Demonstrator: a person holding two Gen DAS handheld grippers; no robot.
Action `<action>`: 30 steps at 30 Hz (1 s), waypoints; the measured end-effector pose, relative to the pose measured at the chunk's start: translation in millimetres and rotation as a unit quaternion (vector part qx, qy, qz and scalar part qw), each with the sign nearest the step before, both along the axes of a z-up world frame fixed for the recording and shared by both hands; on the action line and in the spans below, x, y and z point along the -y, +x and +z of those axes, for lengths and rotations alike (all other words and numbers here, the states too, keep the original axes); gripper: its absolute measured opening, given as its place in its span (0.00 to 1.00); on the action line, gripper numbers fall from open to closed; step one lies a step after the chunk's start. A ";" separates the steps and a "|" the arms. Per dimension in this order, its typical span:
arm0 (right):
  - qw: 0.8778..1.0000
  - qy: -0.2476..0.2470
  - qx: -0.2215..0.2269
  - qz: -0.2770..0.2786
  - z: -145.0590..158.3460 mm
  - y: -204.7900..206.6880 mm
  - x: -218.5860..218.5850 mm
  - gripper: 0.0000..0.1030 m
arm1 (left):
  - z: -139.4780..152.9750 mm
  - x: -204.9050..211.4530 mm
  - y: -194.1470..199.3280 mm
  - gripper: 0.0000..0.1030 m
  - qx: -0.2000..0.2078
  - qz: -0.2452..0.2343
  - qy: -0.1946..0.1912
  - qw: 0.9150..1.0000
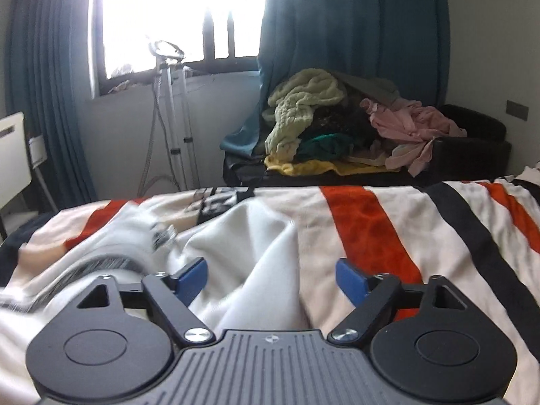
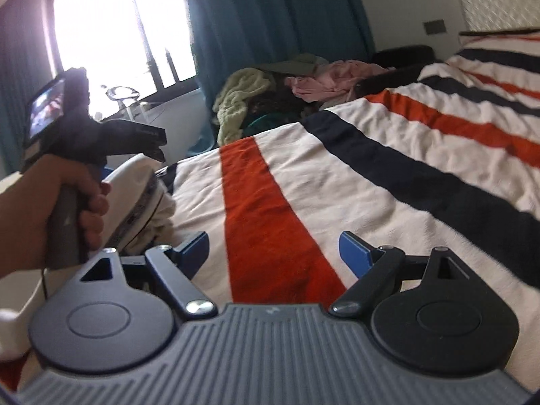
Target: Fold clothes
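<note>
A white garment lies crumpled on the bed, on top of a striped blanket with orange, black and cream bands. One soft fold of the white cloth rises up in the middle, and a grey printed part shows at its left side, blurred.

The left claw hangs low over this garment. Its two blue fingers are spread apart, with the raised fold of cloth lying between them. The pads do not press on the cloth.

In the right wrist view, the right claw is also spread wide. It hovers over an orange stripe of the blanket, and nothing is between its fingers. To its left, a person's hand grips the grey handle of the left claw, just beside the bunched white garment.

Past the end of the bed, a heap of other clothes sits on a dark sofa. The heap has pale green, pink, yellow and dark green pieces. Teal curtains hang behind it, beside a bright window. A white stand is under the window.
</note>
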State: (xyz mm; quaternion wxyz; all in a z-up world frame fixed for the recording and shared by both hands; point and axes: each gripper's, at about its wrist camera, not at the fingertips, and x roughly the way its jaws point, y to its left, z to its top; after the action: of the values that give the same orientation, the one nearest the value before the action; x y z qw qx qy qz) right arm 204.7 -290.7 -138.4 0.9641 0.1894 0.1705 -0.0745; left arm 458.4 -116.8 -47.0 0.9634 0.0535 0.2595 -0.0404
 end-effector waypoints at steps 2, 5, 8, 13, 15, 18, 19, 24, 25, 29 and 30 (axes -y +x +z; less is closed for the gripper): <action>1.000 0.008 0.004 -0.002 -6.3 8.1 0.4 0.83 | -5.5 3.1 18.2 0.25 -0.018 -0.003 0.004 1.000; 1.000 0.016 0.001 -0.001 -9.9 13.6 1.3 0.83 | 0.4 -0.8 21.2 0.10 -0.029 -0.015 -0.003 0.999; 1.000 0.024 -0.004 0.000 -12.0 17.7 2.3 0.83 | 23.5 -8.2 -4.3 0.08 -0.007 -0.012 -0.004 1.000; 0.999 0.022 0.025 -0.007 2.6 0.7 1.9 0.83 | 83.1 -28.5 -97.8 0.08 0.065 -0.036 -0.047 0.996; 0.999 0.017 0.039 -0.010 11.2 -9.6 1.9 0.83 | 97.1 -37.4 -144.4 0.08 0.084 -0.045 -0.083 0.992; 0.998 0.007 0.062 -0.013 27.4 -29.2 0.4 0.83 | 99.4 -49.0 -221.5 0.08 0.097 -0.073 -0.113 0.986; 0.998 0.005 0.069 -0.012 32.7 -36.3 0.0 0.83 | 95.6 -53.8 -245.3 0.08 0.094 -0.081 -0.120 0.985; 0.997 0.001 0.079 -0.001 51.1 -67.5 -1.3 0.83 | 47.5 -70.8 -340.3 0.08 0.043 -0.115 -0.094 0.988; 0.997 0.000 0.077 0.005 52.7 -72.6 -2.6 0.83 | 37.2 -74.0 -348.3 0.08 0.033 -0.113 -0.093 0.989; 0.997 0.029 0.056 0.045 51.3 -82.9 -4.0 0.84 | 15.4 -91.1 -360.3 0.13 -0.010 -0.093 -0.120 0.988; 0.996 0.037 0.050 0.056 50.6 -85.0 -4.2 0.83 | 15.0 -95.2 -359.3 0.15 -0.019 -0.092 -0.131 0.987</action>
State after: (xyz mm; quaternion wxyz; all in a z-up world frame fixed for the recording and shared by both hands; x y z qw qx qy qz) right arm 119.7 -286.5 -87.8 0.9663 0.2189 0.1351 -0.0046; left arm 99.1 -21.6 -31.9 0.9493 -0.0504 0.2639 -0.1633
